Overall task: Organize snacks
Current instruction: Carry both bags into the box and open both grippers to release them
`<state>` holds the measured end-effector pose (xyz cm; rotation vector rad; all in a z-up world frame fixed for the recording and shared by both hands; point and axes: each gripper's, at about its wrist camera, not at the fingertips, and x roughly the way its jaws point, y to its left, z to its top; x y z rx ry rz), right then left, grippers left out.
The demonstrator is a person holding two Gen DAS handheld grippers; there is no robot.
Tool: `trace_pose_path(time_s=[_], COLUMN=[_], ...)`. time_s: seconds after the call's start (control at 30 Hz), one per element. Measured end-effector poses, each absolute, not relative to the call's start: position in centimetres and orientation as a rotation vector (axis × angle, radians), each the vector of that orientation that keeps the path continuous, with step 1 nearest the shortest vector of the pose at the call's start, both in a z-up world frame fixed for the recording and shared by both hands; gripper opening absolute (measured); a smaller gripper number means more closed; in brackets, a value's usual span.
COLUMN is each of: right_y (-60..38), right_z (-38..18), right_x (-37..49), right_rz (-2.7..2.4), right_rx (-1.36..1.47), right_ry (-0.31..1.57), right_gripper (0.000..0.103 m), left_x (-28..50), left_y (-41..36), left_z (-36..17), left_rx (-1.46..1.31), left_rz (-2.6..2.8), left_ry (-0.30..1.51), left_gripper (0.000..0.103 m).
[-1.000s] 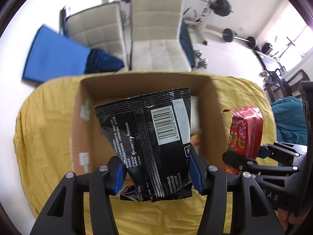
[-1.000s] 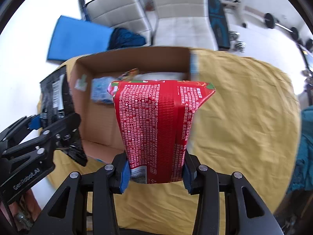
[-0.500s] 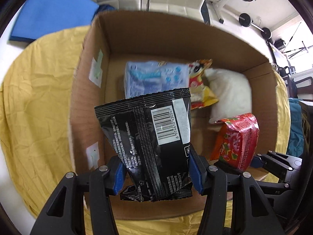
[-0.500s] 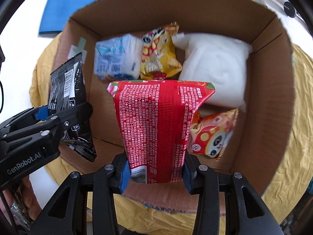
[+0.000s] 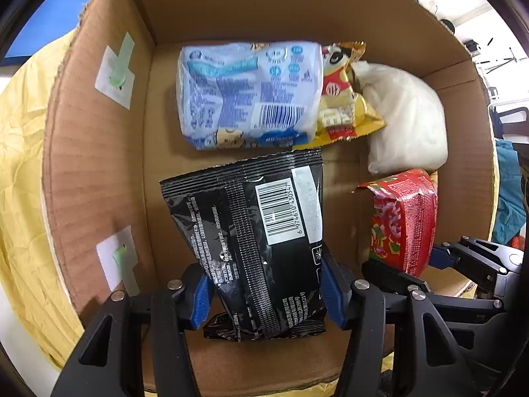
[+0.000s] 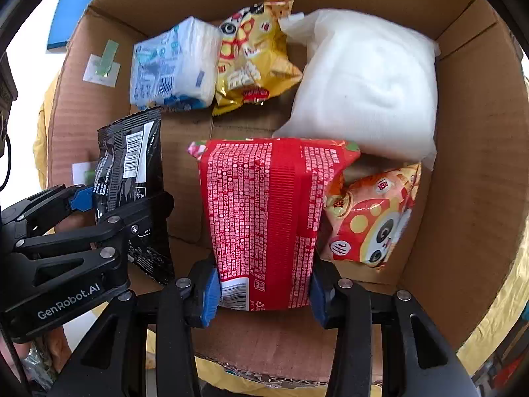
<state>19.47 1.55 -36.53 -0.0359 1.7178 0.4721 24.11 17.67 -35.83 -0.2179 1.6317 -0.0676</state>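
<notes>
— Jaws first: what has the left gripper (image 5: pixel 264 292) got?

— They are closed on the lower part of a glossy black foil snack bag (image 5: pixel 254 231) with a white barcode label; it stands upright at centre frame in the left wrist view, held over the floor of the open brown cardboard box (image 5: pixel 96 172).

— And the right gripper (image 6: pixel 264 289)?

— Its jaws are clamped on the bottom of a red printed snack packet (image 6: pixel 264 211), upright at centre frame in the right wrist view, also inside the box.

— What lies in the box?

— Along the far wall, a pale blue and white plastic pack (image 5: pixel 248 96) at upper centre, a yellow cartoon snack bag (image 5: pixel 344 99) touching its right side, and a puffy white plastic bag (image 5: pixel 403 119) at right. In the right wrist view an orange cartoon-face snack bag (image 6: pixel 373 218) sits at right, just beside the red packet.

— Under the box?

— Crumpled yellow cloth (image 5: pixel 23 152), at the left edge.
</notes>
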Motion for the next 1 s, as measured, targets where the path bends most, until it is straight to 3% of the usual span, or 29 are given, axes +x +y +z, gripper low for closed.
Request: trace_pose_path(time_s=[0.3,0.93,1.0], right_y=[1.1,-3.9,-4.6], right_z=[-36.3,-29.8,-29.0], right_x=[19.6,17.6,17.3], right_rz=[0.448,0.336,0.329], right_rx=[-0.034,-0.070,-0.069], right_ry=[1.726,1.546,1.529], right_gripper=[0.050,0.053,0.058], left_x=[23.7,19.2,19.0], left_y=[17.4,15.8,15.5], left_z=[-36.0,-28.3,-27.8], left_rx=[-0.208,-0.148,-0.139], left_rz=[-0.055,0.017,0.025], left_ry=[1.634,1.399,1.375], left_gripper=[0.054,0.054,0.054])
